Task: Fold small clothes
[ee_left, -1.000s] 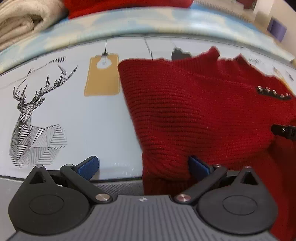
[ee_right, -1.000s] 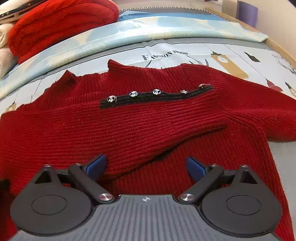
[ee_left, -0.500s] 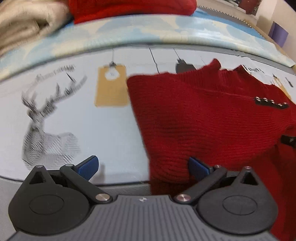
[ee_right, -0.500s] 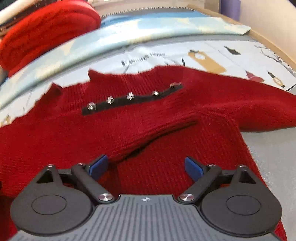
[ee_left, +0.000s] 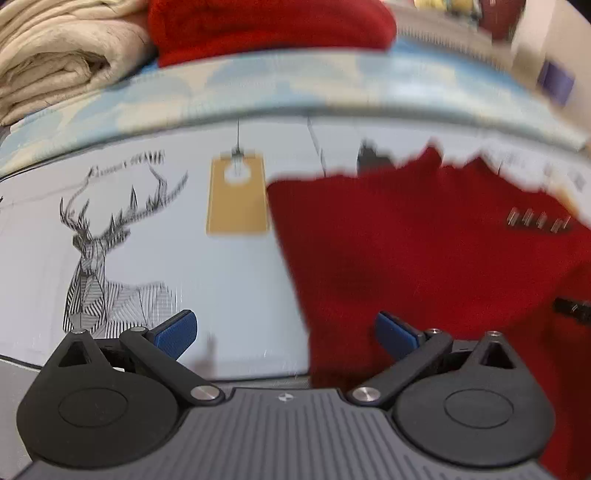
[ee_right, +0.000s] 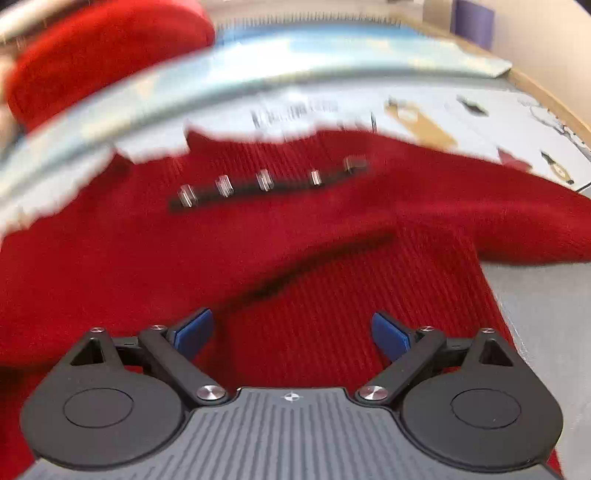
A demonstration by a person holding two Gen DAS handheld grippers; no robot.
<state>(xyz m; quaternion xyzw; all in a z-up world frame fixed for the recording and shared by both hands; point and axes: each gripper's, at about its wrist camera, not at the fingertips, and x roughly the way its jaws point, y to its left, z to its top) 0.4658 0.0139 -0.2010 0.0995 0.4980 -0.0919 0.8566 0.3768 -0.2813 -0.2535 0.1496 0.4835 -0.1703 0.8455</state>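
A red knit sweater (ee_left: 406, 240) lies flat on the printed table cover, with a black strip of silver studs (ee_right: 266, 181) across it and one sleeve folded over its body. My left gripper (ee_left: 286, 332) is open over the sweater's lower left edge, its right pad above the knit and its left pad above bare cloth. In the right wrist view the sweater (ee_right: 295, 258) fills the middle. Over its lower body my right gripper (ee_right: 291, 332) hangs open, holding nothing. Both views are motion-blurred.
The table cover (ee_left: 147, 258) carries a deer drawing (ee_left: 99, 266) and a tan tag print (ee_left: 238, 195). At the back lie a folded beige garment (ee_left: 55, 55) and a folded red garment (ee_left: 266, 29). A light blue cloth band (ee_right: 332, 55) runs along the far side.
Both grippers have pulled back and risen a little from the sweater, staying open. The sweater lies as before.
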